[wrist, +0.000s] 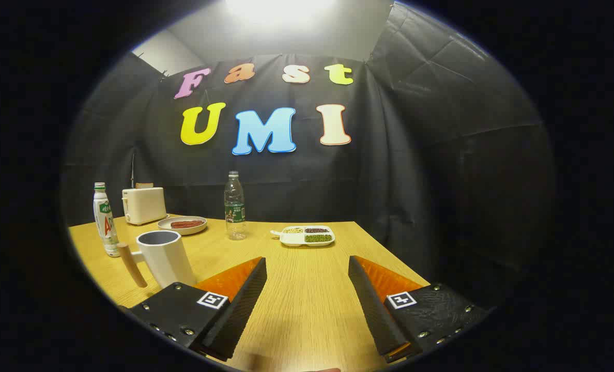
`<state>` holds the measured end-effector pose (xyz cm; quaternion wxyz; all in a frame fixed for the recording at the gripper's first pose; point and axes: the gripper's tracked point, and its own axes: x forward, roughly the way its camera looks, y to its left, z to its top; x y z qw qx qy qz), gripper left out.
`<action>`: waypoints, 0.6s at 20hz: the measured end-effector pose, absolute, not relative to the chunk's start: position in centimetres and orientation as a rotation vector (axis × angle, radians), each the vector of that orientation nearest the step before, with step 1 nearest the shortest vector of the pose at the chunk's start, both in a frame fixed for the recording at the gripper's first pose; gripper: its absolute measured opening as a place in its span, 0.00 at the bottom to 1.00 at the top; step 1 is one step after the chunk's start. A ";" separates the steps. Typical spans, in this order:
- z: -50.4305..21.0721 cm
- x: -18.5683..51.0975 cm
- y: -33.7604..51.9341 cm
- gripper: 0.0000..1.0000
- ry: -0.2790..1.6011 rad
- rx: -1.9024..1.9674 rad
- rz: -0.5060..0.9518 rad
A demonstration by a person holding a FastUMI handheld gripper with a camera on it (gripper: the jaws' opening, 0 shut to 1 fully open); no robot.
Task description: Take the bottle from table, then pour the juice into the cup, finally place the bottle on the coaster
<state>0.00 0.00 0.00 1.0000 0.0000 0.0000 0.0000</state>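
Observation:
My gripper is open above the wooden table, with only bare tabletop between its fingers. A white cup with a wooden handle stands just left of the left finger. Further left, behind the cup, a white bottle with a green cap stands upright near the table's edge. A clear plastic bottle with a green label stands upright well beyond the fingers, toward the back of the table.
A cream toaster stands at the back left, with a plate of sausages beside it. A white divided tray of beans lies beyond the fingers, right of the clear bottle. The table's right edge runs close to the right finger.

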 end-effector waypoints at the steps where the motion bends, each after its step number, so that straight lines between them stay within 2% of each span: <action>1: 0.0 1.3 0.0 0.96 0.003 -0.005 -0.001; 5: 3.4 5.9 -1.0 0.96 -0.076 -0.013 -0.060; 12: 12.1 4.2 -0.8 0.96 -0.207 0.075 -0.233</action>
